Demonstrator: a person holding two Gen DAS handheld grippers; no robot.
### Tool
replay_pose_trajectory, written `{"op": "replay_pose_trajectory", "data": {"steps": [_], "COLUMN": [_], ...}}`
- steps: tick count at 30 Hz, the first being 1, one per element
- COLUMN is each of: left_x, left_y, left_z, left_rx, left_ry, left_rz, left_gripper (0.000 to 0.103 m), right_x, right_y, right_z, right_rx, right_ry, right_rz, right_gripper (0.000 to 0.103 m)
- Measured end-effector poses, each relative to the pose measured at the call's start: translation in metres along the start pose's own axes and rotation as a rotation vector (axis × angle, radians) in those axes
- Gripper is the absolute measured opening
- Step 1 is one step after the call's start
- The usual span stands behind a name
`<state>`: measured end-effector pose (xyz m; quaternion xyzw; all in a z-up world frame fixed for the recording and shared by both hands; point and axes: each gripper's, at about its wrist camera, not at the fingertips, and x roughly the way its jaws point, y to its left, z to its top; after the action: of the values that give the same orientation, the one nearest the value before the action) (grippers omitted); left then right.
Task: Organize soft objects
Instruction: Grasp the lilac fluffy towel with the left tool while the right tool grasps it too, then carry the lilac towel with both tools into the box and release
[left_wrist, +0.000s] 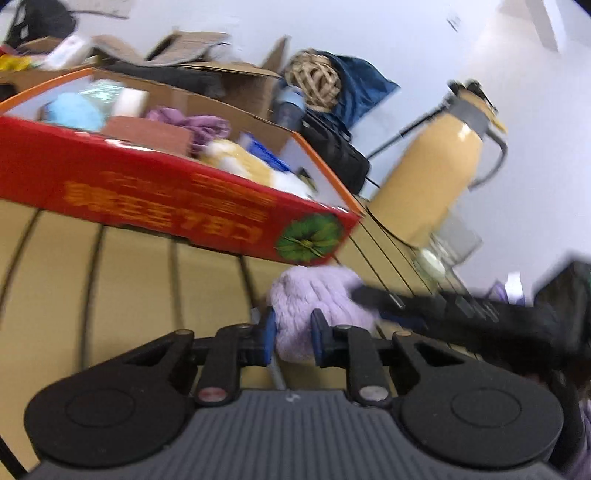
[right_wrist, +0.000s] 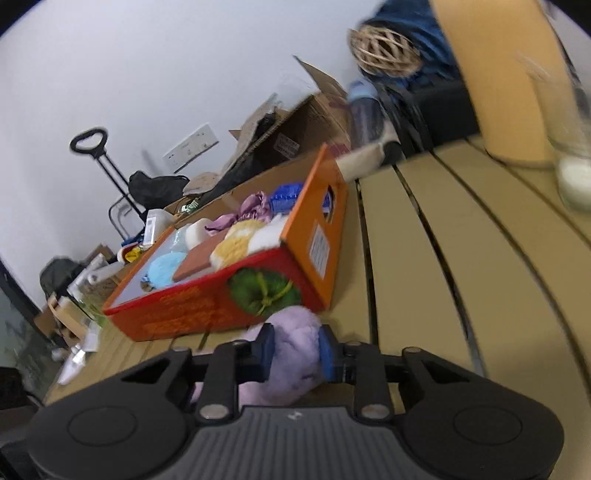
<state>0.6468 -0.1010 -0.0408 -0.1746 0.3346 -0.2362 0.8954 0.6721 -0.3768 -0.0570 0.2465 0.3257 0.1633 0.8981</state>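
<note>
A fluffy lilac plush (left_wrist: 317, 291) lies on the slatted tan table (left_wrist: 129, 288), right in front of a red and orange cardboard box (left_wrist: 147, 184). My left gripper (left_wrist: 293, 332) is shut on the plush's near end, its blue pads pressing into the fur. In the right wrist view my right gripper (right_wrist: 295, 349) is shut on the same lilac plush (right_wrist: 295, 325), beside the corner of the box (right_wrist: 184, 310). The box holds several soft items: a light blue plush (right_wrist: 164, 267), a yellow and white plush (right_wrist: 240, 240), a purple cloth (right_wrist: 251, 206) and a brown block (right_wrist: 201, 260).
A tall tan flask (left_wrist: 432, 177) and a glass (right_wrist: 572, 177) with something white in it stand on the table to the right. Behind the box are a black bag (left_wrist: 340, 147), a wicker ball (left_wrist: 314, 79) and open cardboard boxes (left_wrist: 221, 74).
</note>
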Motion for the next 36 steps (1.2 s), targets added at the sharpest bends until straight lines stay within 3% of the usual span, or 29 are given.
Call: {"op": "replay_pose_trajectory", "data": {"steps": [2, 5, 8, 13, 14, 16, 18, 24, 31, 36], "left_x": [-0.004, -0.005, -0.005, 0.001, 0.002, 0.004, 0.003, -0.014, -0.055, -0.028], "left_y": [0.011, 0.011, 0.01, 0.013, 0.012, 0.01, 0.009, 0.003, 0.011, 0.038], "left_z": [0.005, 0.004, 0.005, 0.005, 0.005, 0.003, 0.003, 0.004, 0.064, 0.112], "left_rx": [-0.044, -0.042, -0.052, -0.073, -0.064, -0.045, -0.035, -0.011, 0.003, 0.07], "left_ry": [0.007, -0.007, -0.032, -0.02, -0.016, -0.006, -0.012, -0.057, -0.232, -0.188], "left_rz": [-0.021, -0.006, 0.007, 0.011, 0.017, 0.021, 0.025, 0.015, 0.041, 0.171], "left_gripper": [0.02, 0.021, 0.039, 0.04, 0.039, 0.023, 0.02, 0.017, 0.017, 0.018], "right_x": [-0.012, -0.017, -0.01, -0.007, -0.006, -0.003, -0.003, -0.015, -0.028, 0.029], "right_y": [0.006, 0.018, 0.021, 0.017, 0.018, 0.016, 0.016, 0.031, 0.077, 0.11], "right_z": [-0.012, -0.024, -0.025, -0.027, -0.028, -0.029, -0.029, -0.028, 0.007, 0.05], "right_rx": [0.025, -0.003, -0.006, -0.009, -0.016, -0.011, -0.008, -0.042, -0.093, -0.1], "right_ry": [0.007, -0.021, -0.025, -0.026, -0.024, -0.015, -0.015, -0.048, -0.16, -0.112], "right_rz": [0.024, -0.006, -0.009, -0.023, -0.031, -0.023, -0.014, -0.01, 0.099, 0.127], "right_gripper": [0.022, 0.022, 0.024, 0.031, 0.033, 0.032, 0.025, 0.021, 0.021, 0.025]}}
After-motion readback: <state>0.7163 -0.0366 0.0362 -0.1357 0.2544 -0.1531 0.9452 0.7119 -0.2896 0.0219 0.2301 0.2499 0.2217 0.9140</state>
